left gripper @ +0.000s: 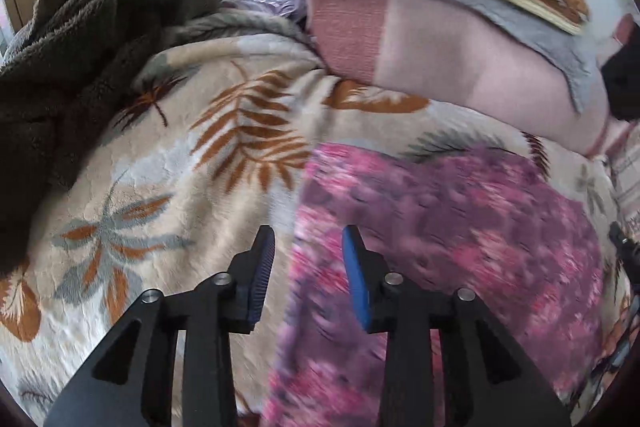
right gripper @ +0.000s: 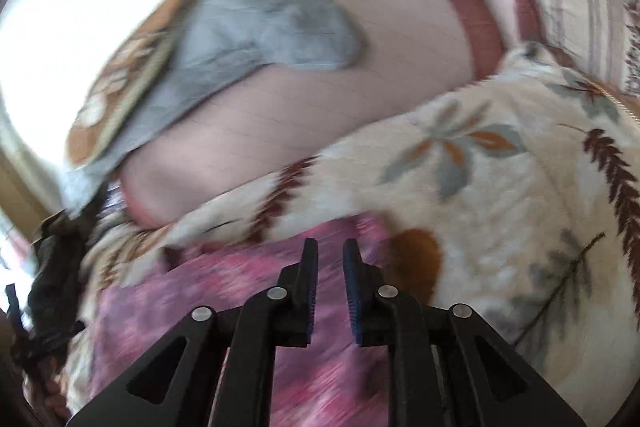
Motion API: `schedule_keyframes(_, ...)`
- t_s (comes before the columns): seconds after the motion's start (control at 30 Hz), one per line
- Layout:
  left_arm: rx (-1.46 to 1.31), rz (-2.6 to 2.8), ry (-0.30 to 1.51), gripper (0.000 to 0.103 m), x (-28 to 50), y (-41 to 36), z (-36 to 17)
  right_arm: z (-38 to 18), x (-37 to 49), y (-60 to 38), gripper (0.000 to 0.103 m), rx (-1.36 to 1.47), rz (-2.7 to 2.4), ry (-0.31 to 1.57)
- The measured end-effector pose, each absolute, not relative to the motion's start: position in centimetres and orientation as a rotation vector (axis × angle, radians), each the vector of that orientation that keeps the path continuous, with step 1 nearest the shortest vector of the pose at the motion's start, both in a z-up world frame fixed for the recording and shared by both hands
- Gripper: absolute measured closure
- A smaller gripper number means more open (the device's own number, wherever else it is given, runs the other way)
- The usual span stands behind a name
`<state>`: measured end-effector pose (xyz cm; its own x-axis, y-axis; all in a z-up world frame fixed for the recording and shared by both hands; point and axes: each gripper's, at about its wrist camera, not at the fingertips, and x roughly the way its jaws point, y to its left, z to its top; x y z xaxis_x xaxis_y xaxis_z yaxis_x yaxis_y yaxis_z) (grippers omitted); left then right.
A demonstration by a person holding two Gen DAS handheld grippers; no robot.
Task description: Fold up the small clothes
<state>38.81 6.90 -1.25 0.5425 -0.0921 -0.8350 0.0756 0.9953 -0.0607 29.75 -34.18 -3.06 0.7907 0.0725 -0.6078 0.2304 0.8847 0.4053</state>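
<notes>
the left gripper [left gripper: 308, 251] stands parted with nothing between its pads, above the left edge of the pink patterned garment [left gripper: 440, 247]. the right gripper [right gripper: 330, 263] is also parted and empty, over the same garment [right gripper: 240, 299], probably so the cloth can settle flat. the garment lies spread on a leaf-print blanket [left gripper: 180, 167], near a pale pink pillow [left gripper: 460, 75]. no containers are visible.
</notes>
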Motion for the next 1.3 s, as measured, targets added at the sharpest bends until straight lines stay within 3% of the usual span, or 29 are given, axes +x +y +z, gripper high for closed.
schedule_keyframes(0.17,0.004,-0.124,1.014,0.07,37.4,4.8,-1.2,-7.0,30.5,-31.2,0.076,0.446,-0.076,0.9)
schedule_keyframes(0.47,0.049,-0.116,1.009,0.064,34.2,3.9,0.1,-5.1,25.3,-30.1,0.067,0.476,-0.048,0.865)
schedule_keyframes(0.57,0.054,-0.107,1.025,0.064,33.3,4.0,0.1,-6.0,23.6,-29.9,0.069,0.46,-0.056,0.91)
schedule_keyframes(0.63,0.066,-0.109,1.031,0.06,32.2,4.0,0.0,-5.5,21.7,-29.8,0.067,0.477,-0.041,0.879)
schedule_keyframes(0.73,0.097,-0.102,1.044,0.043,30.5,3.8,-1.1,-6.0,19.8,-29.3,0.062,0.517,-0.005,0.858)
schedule_keyframes(0.77,0.117,-0.099,1.056,0.041,30.2,3.6,-1.7,-6.7,19.4,-28.9,0.058,0.513,-0.002,0.888)
schedule_keyframes(0.87,0.189,-0.091,1.196,0.041,29.7,3.0,-5.3,-7.6,18.8,-27.8,0.058,0.439,-0.003,0.935)
schedule_keyframes(1.07,-0.038,-0.157,1.212,0.042,25.7,6.5,-4.4,-5.0,15.1,-30.1,0.057,0.531,-0.113,0.843)
schedule_keyframes(1.3,-0.275,-0.256,1.295,0.042,23.4,8.5,-6.3,-8.2,14.1,-34.3,0.052,0.761,-0.252,0.826)
